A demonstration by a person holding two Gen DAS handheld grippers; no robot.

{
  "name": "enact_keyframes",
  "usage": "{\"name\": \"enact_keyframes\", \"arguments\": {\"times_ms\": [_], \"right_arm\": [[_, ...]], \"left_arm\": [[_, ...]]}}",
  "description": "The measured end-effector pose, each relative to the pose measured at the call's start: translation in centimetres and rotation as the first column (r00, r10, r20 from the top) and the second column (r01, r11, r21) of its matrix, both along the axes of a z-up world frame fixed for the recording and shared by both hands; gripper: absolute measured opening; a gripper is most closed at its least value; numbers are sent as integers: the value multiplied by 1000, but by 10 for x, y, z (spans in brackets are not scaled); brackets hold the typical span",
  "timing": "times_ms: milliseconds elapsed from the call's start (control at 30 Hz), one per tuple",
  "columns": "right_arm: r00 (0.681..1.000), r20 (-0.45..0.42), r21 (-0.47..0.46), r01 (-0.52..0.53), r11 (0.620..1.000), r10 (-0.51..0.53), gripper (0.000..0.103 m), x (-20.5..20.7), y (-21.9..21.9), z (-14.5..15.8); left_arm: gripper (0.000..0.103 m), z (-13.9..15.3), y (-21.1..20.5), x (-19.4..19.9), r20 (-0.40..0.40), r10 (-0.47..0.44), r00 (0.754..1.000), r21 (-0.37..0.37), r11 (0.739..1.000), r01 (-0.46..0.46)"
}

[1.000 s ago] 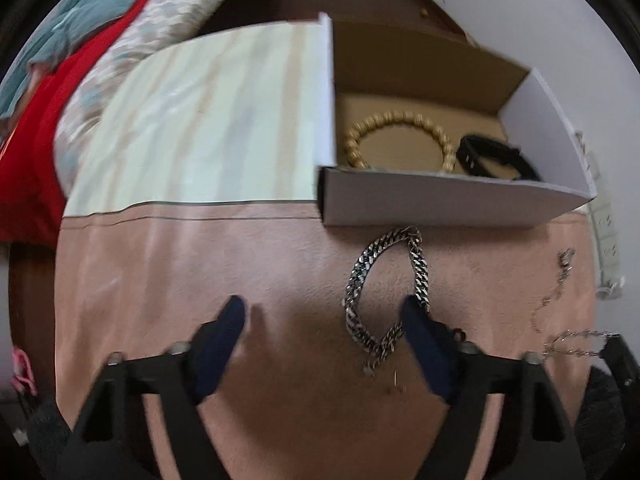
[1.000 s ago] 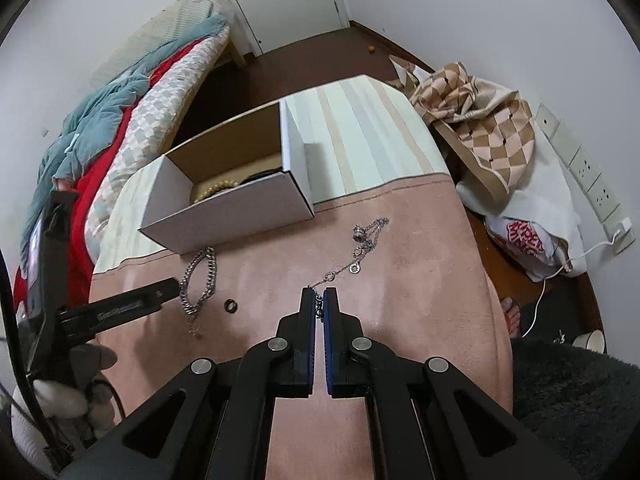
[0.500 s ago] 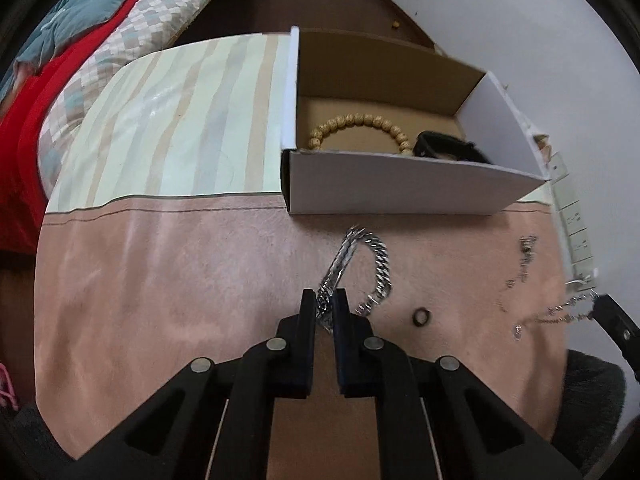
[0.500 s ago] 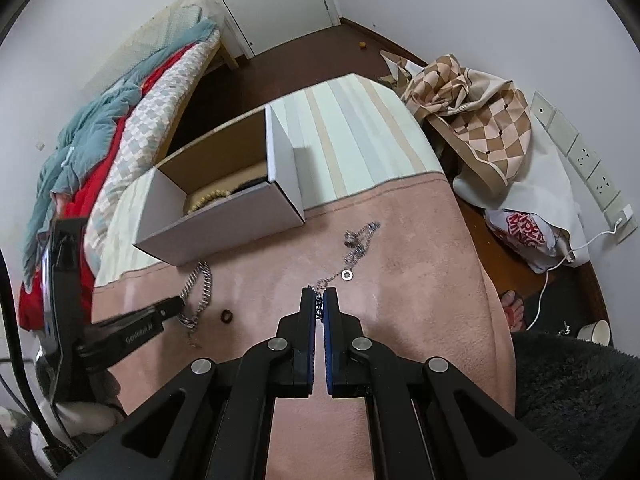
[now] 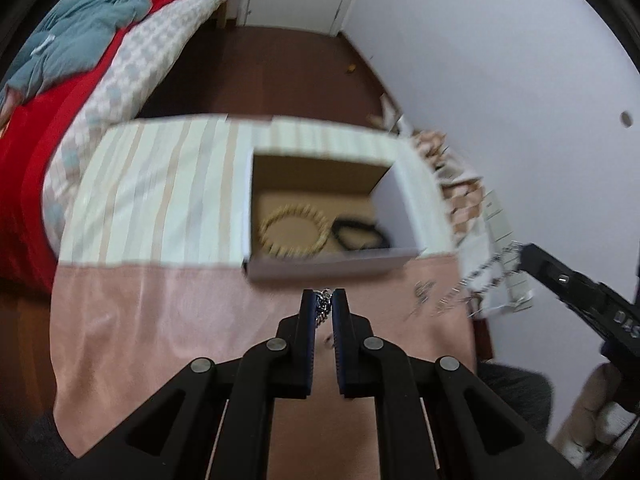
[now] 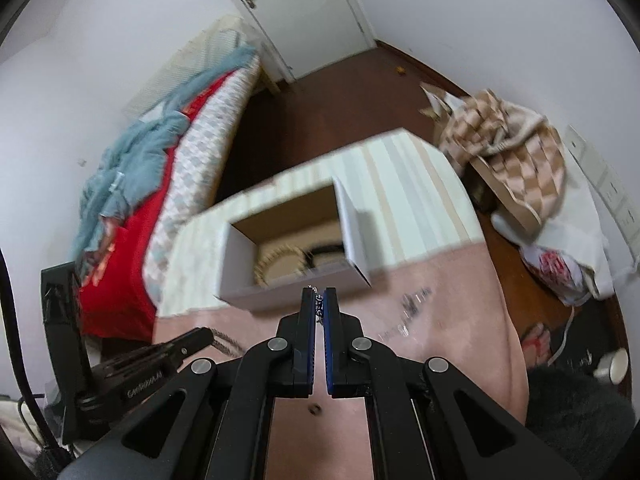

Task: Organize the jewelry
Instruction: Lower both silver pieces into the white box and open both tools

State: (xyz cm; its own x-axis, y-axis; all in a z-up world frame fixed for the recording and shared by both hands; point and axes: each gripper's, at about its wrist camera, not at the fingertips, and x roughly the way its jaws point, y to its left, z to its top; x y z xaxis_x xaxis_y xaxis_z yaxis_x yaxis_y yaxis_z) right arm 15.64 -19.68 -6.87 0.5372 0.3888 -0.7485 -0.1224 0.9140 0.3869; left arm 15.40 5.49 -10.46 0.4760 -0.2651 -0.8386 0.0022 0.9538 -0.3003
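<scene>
Only "DAS" reads on the right hand-held gripper (image 5: 516,258), pinching a thin chain (image 5: 472,276)

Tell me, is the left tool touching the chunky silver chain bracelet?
Touching. The left wrist view shows the left tool shut on the chunky silver chain bracelet, with links pinched between its blue pads.

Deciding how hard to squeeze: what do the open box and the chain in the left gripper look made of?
Box: cardboard, matte white outside, raw brown inside. Chain in the left gripper: likely metal, shiny silver links, though blurred.
</scene>
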Motion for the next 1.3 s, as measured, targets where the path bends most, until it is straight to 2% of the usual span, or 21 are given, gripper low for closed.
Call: {"name": "enact_keyframes", "arguments": {"times_ms": [167, 300, 433, 633, 833, 1000, 1033, 1100, 1167, 1200, 1233, 1267, 1300], "right_arm": [[996, 64, -3, -61, 998, 61, 4, 31, 23, 36], [992, 55, -32, -114, 993, 116, 4, 70, 46, 38], [986, -33, -55, -165, 985, 163, 4, 115, 67, 9], [970, -144, -91, -210, 973, 196, 4, 153, 85, -43], [959, -178, -81, -238, 968, 221, 4, 167, 91, -62], [945, -224, -98, -265, 959, 238, 4, 178, 94, -72], [942, -240, -124, -271, 955, 236, 4, 180, 93, -75], [934, -276, -166, -277, 946, 225, 5, 184, 92, -81], [934, -295, -223, -273, 936, 202, 6, 184, 88, -84], [932, -303, -227, -273, 935, 199, 13, 183, 86, -84], [933, -305, -232, -266, 935, 190, 34, 182, 83, -84], [938, -297, -242, -255, 936, 179, 46, 180, 79, -80], [943, -283, -243, -247, 938, 175, 65, 178, 77, -76]], "left_arm": [[5, 37, 2, 31, 70, -2, 998, -9, 1000, 2], [5, 41, 7, 67, 75, 1, 997, 9, 1000, -2], [5, 13, 14, 111, -4, -5, 1000, 26, 1000, 6], [6, -29, 19, 148, -112, -13, 994, 34, 999, 17], [9, -42, 21, 161, -197, 15, 980, 26, 1000, -10], [13, -41, 23, 159, -189, 52, 981, 61, 997, -41], [15, -39, 23, 157, -180, 52, 982, 69, 997, -40], [30, -37, 21, 154, -169, 56, 984, 97, 995, -39], [64, -35, 21, 151, -152, 61, 986, 115, 992, -43], [68, -33, 21, 150, -143, 66, 987, 122, 991, -49], [69, -32, 22, 149, -135, 72, 988, 127, 990, -55], [70, -31, 22, 147, -129, 80, 988, 135, 989, -62], [72, -30, 23, 144, -123, 91, 988, 152, 986, -71]]}}
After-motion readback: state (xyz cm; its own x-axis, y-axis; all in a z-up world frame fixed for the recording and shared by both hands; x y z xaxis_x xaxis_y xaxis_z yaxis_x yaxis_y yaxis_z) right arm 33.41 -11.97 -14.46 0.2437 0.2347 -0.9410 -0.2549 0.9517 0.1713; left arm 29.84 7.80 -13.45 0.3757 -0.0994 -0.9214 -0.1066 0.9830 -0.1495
